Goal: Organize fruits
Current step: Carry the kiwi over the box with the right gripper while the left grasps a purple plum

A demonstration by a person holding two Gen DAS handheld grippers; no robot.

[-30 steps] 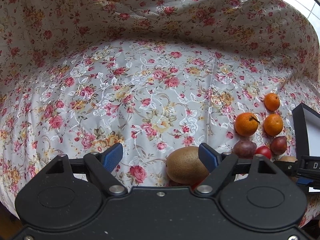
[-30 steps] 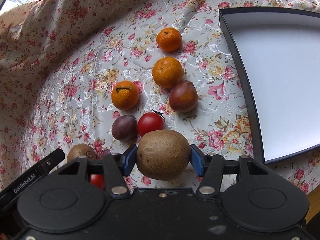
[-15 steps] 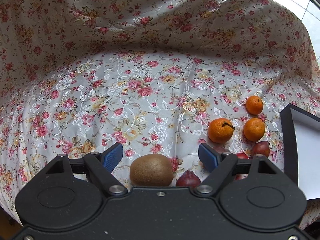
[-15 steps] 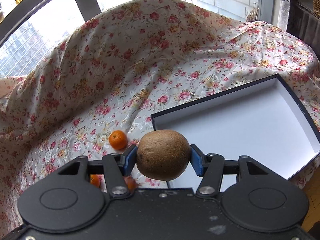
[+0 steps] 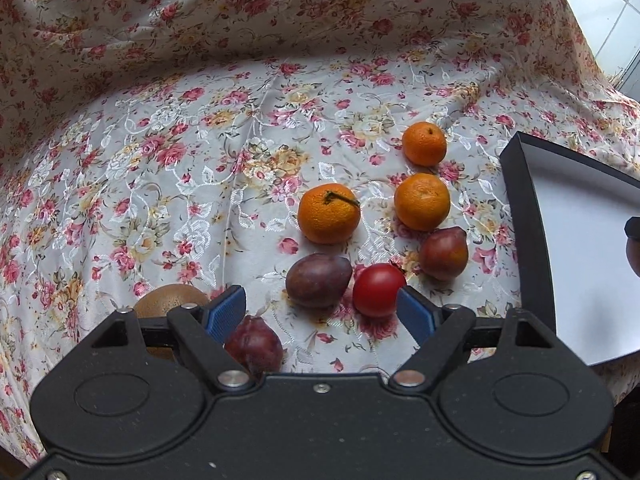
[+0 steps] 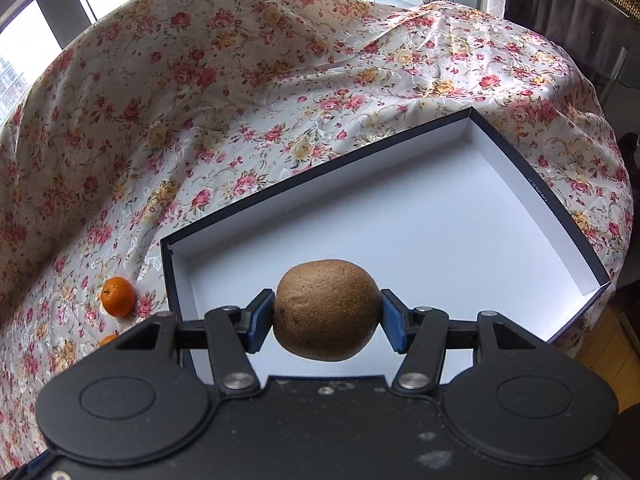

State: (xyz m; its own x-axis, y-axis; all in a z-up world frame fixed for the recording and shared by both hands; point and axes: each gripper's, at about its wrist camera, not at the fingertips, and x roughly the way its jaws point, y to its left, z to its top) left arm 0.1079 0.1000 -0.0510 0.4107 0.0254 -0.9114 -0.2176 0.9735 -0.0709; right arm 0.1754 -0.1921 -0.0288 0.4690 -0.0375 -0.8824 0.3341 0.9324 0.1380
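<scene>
Right gripper (image 6: 327,316) pinches a kiwi (image 6: 327,315) above the white-lined box (image 6: 520,184). Left gripper (image 5: 321,314) spread, closing, pads touching nothing; red tomato (image 5: 378,289) by its right pad, second kiwi (image 5: 170,300) and a plum (image 5: 253,346) half hidden behind its body.

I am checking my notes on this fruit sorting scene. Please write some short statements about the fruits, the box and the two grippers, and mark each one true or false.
1. The right gripper holds a kiwi. True.
2. The box already contains several fruits. False: no fruit lies in it.
3. Three oranges lie on the floral cloth. True.
4. The left gripper grips the red tomato. False: its fingers are closing, with no fruit gripped.
5. The held kiwi rests on the cloth. False: it is in the air before the box.
</scene>
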